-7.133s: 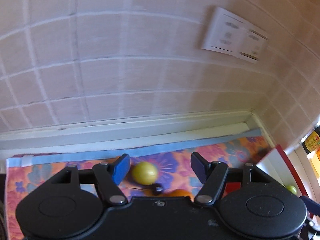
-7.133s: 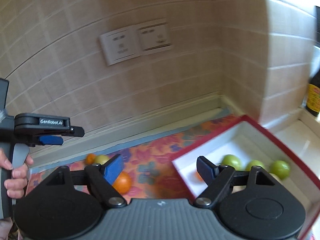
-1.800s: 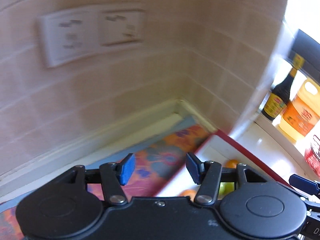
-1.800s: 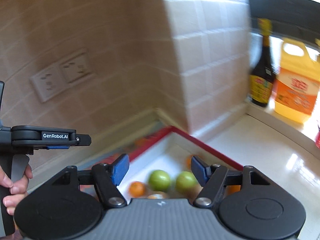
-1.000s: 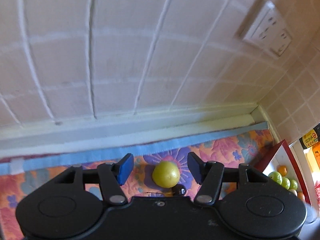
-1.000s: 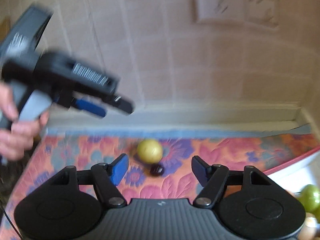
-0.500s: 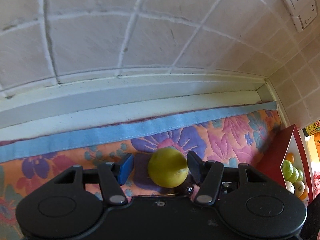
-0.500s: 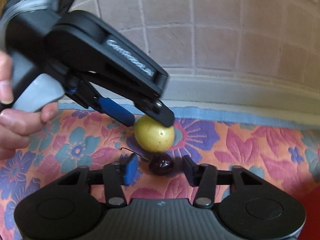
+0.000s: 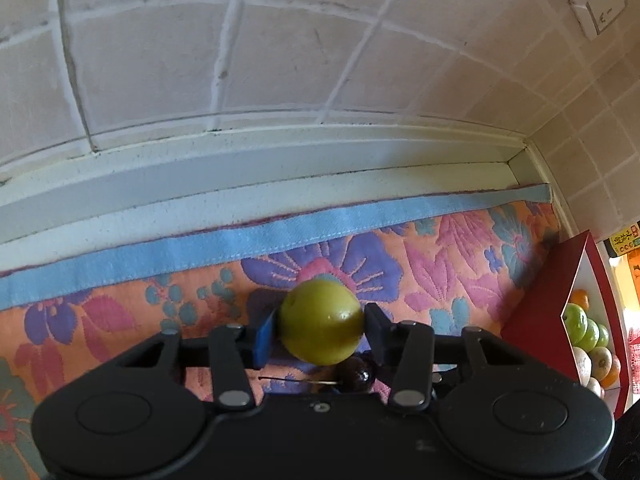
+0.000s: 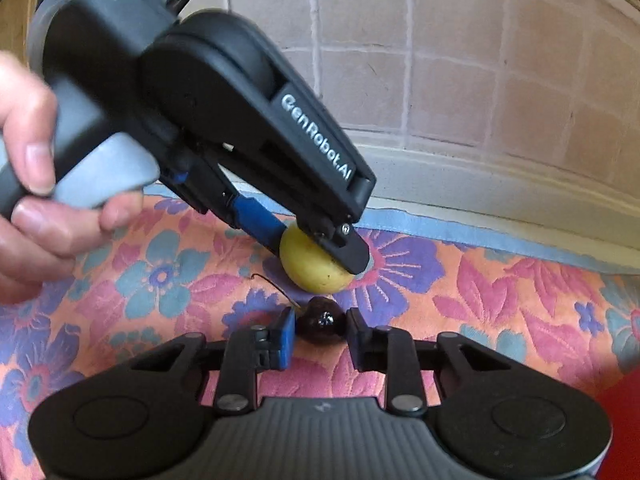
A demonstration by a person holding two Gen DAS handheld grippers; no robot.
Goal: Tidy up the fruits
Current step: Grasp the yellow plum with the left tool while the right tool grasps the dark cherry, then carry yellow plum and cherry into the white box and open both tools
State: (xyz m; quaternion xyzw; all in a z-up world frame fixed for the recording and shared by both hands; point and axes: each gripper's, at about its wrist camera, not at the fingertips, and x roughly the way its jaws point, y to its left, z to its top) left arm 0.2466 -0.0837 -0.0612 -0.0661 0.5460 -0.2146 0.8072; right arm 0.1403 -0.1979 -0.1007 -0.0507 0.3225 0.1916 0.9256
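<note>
A yellow-green round fruit [image 9: 320, 326] lies on the floral cloth [image 9: 440, 264]. My left gripper [image 9: 320, 330] is closing on it, and both pads touch its sides. A dark cherry [image 10: 322, 324] with a thin stem lies just in front of that fruit [image 10: 312, 268]. Around the cherry, the jaws of my right gripper [image 10: 320, 330] are closing, with a pad against each side. In the right wrist view the left gripper [image 10: 316, 246] comes down steeply from the upper left, held by a hand [image 10: 36, 200]. The cherry [image 9: 356, 376] also shows under the left gripper's right finger.
A red box [image 9: 560, 280] with white inner walls stands at the right end of the cloth, holding several green and orange fruits [image 9: 576, 320]. A tiled wall with a white ledge runs close behind the cloth. A wall socket [image 9: 600, 0] is high on the right.
Both grippers have come down to the cloth. The left jaws narrowed until they met the yellow-green fruit, and the right jaws narrowed onto the cherry.
</note>
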